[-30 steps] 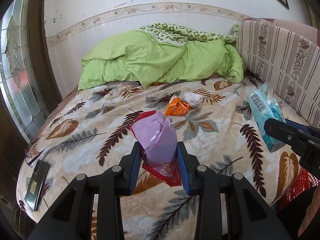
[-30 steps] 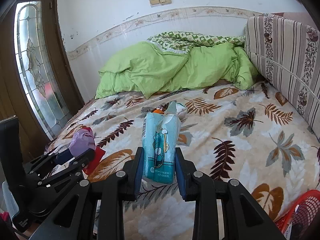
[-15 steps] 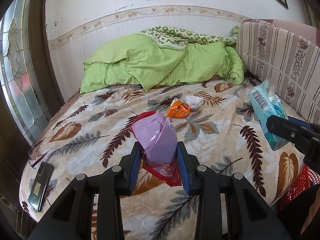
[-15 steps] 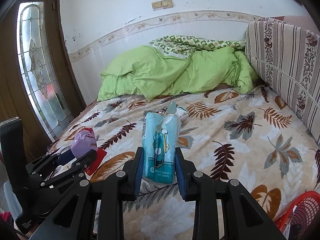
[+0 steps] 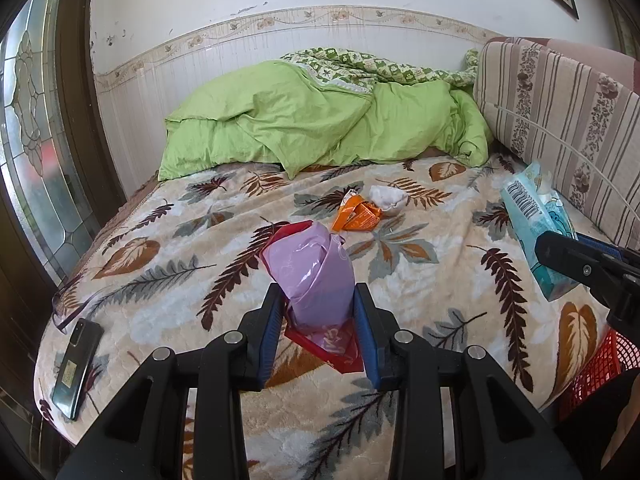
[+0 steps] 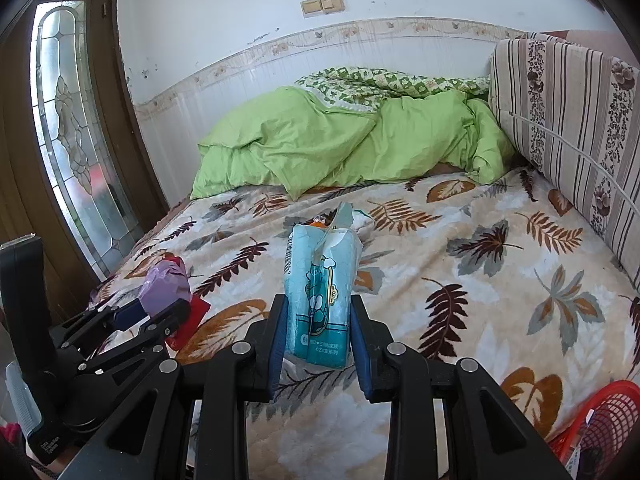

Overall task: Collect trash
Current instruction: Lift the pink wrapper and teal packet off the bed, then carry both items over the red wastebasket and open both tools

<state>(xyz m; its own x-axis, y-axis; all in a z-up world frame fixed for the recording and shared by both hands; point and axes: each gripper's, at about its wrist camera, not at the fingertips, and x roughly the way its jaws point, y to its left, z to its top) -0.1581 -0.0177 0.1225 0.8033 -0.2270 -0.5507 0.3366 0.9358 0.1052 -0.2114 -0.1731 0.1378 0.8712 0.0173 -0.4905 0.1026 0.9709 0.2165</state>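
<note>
A crumpled lilac plastic bag (image 5: 310,276) is being pinched by the left gripper (image 5: 318,334), a pale blue tissue pack (image 6: 320,300) by the right gripper (image 6: 318,344); the slippery film could be dropped.

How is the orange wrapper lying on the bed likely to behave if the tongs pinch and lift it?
The orange wrapper is creased and folded, so it probably crumples further when pinched. It looks thin and empty, so likely very light. Its glossy surface may slip between the pads. It lies on the soft blanket, so a push could snag it.
</note>
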